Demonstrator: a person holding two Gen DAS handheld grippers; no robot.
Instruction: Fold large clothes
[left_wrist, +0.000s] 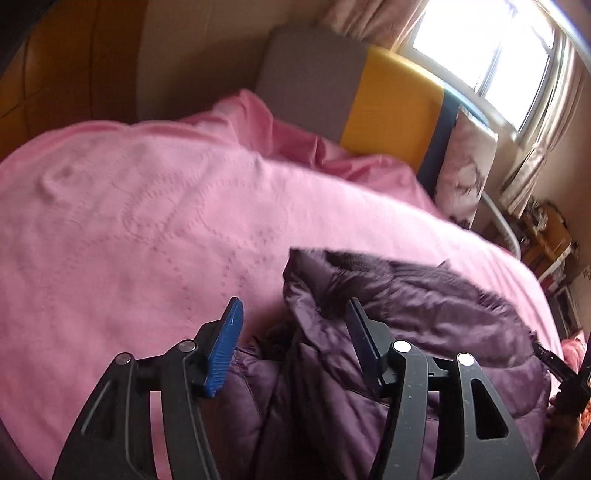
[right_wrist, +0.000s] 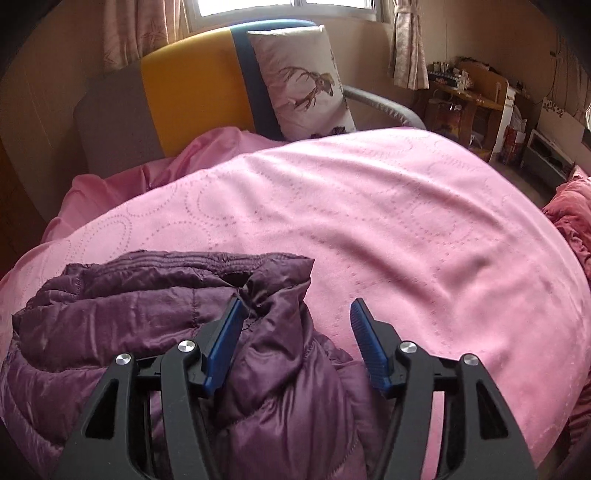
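**Grippers parted over a purple jacket on a pink bed**

The black arms and blue pads of the left gripper (left_wrist: 295, 314) fill the foreground of the left wrist view, jaws standing apart with a fold of the purple quilted jacket (left_wrist: 424, 306) rising between them; the pads do not visibly press on the fabric. The right-hand finger (left_wrist: 364, 332) lies against or just above the padded cloth, and which of the two cannot be told through the blur. The right gripper (right_wrist: 297, 314) likewise stands apart in its own view, its left pad (right_wrist: 225, 332) at the jacket's crumpled edge (right_wrist: 273, 288) and its right pad (right_wrist: 365, 339) over bare bedding, holding nothing.

The jacket (right_wrist: 147, 314) lies bunched in a heap on the near part of the pink bedspread (right_wrist: 369, 221), its stitched hem turned up toward the headboard. The spread carries a pattern of dotted rings and covers most of the bed. Behind it stands a headboard (right_wrist: 192, 81) in grey, yellow and dark blue panels, with a cushion printed with a deer (right_wrist: 306, 81) leaning upright against it. A bright window (left_wrist: 487, 48) with pale curtains (right_wrist: 408, 40) sits above the headboard. A cluttered wooden desk (right_wrist: 469, 96) stands in the far corner to the right, well apart from the bed. A crumpled reddish cloth (right_wrist: 572, 218) shows at the bed's right edge.
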